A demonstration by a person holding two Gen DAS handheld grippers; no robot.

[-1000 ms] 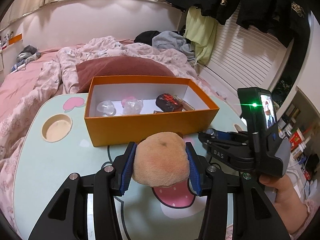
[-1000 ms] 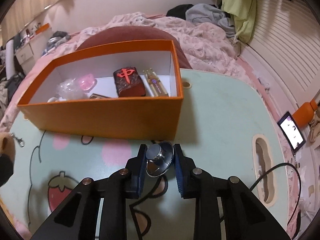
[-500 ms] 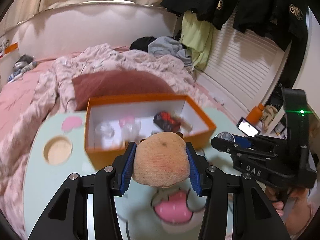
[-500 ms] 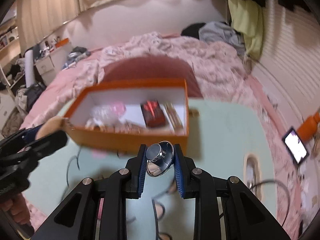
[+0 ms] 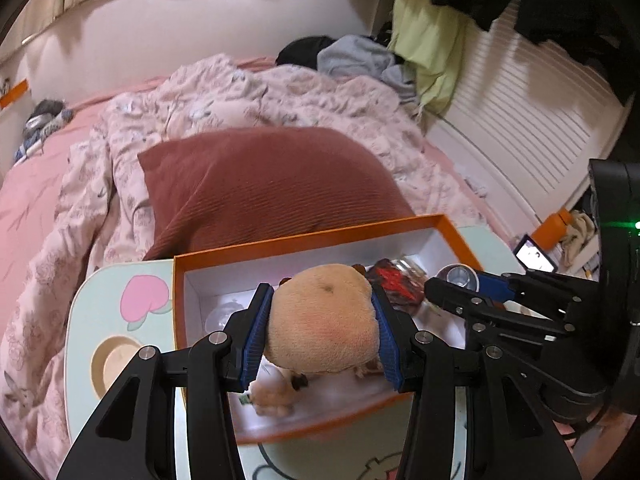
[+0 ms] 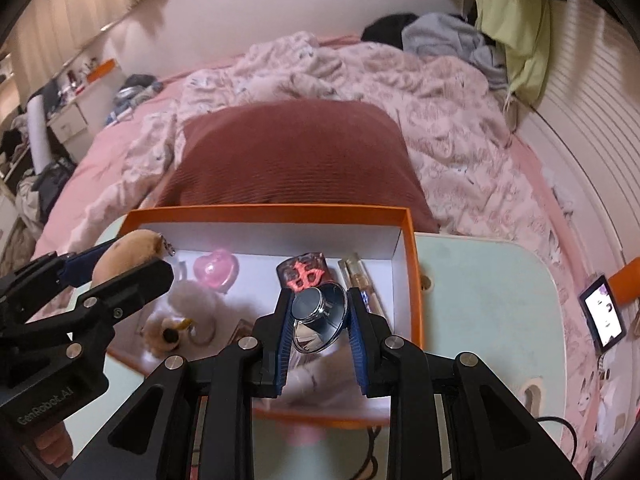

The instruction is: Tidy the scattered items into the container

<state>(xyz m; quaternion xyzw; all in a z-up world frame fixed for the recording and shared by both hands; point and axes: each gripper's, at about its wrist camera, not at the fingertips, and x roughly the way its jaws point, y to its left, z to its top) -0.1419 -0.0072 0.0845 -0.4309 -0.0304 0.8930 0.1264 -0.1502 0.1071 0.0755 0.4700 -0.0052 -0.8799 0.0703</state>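
While both loads hang over the orange cardboard box (image 6: 410, 264) | left tongs (image 5: 320, 334) clamp the tan plush toy (image 5: 326, 320) | right tongs (image 6: 320, 316) pinch the shiny metal disc (image 6: 318, 314) | I'd lower toward 12 o'clock, then release gently, clear of the red-marked dark case (image 6: 306, 272).

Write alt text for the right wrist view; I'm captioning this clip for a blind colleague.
The right gripper holds a shiny round metal piece over an open orange box on a pale green table. At left, the left gripper holds a tan plush toy above the same box; a bed lies behind.
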